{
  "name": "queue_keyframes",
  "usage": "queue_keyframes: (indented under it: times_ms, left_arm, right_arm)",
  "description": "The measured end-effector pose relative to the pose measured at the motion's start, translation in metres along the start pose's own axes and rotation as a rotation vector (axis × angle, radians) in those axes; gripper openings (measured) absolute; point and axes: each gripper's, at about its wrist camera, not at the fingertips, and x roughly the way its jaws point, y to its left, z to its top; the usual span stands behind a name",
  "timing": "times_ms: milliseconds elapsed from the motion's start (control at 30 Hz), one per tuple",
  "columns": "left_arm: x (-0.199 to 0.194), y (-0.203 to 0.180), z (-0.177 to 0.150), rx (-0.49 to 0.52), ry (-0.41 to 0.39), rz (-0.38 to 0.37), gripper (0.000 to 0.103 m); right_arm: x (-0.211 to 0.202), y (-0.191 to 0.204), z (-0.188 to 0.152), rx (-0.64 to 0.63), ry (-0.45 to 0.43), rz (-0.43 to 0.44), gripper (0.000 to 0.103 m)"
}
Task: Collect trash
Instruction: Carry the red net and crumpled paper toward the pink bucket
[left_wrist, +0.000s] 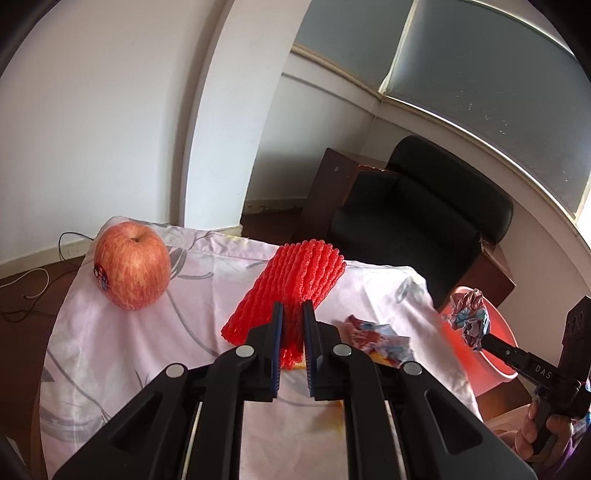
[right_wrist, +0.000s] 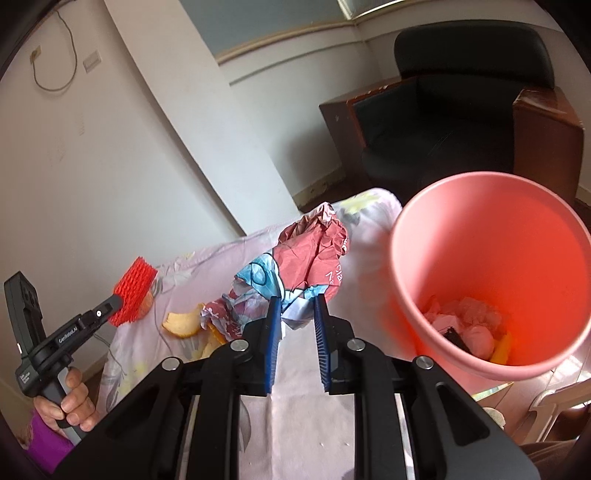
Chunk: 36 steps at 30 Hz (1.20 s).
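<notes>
Daylight, soft and fairly bright, enters from the frosted window band (left_wrist: 491, 74) at upper right. White walls (left_wrist: 110, 110) read evenly lit, with faint shadow in the corner recess. The pink plastic bin (right_wrist: 491, 229) glows orange-red inside, slightly overexposed. Strong fisheye bending curves wall edges; dark vignette at every corner. The near right edge of the floral white cloth (left_wrist: 448, 332) smears with blur. The black armchair (left_wrist: 417, 214) loses detail in shadow.

Materials and finishes on the cloth-covered table

Ribbed red foam fruit net (left_wrist: 295, 291); creased glossy crumpled wrapper (right_wrist: 310, 266); smooth pink plastic bin (right_wrist: 491, 280); waxy, faintly shiny apple (left_wrist: 133, 267); soft matt printed tablecloth (left_wrist: 207, 280); matt black plastic left gripper (left_wrist: 293, 343) with bright metal pins.
</notes>
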Motion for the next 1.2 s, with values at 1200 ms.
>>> queue_keyframes:
  times_ms: [1200]
  left_arm:
    - [0.006,-0.150,-0.017,0.211,0.043,-0.134,0.009]
  right_arm:
    - [-0.071,-0.092,-0.019,0.064,-0.275,-0.230,0.019]
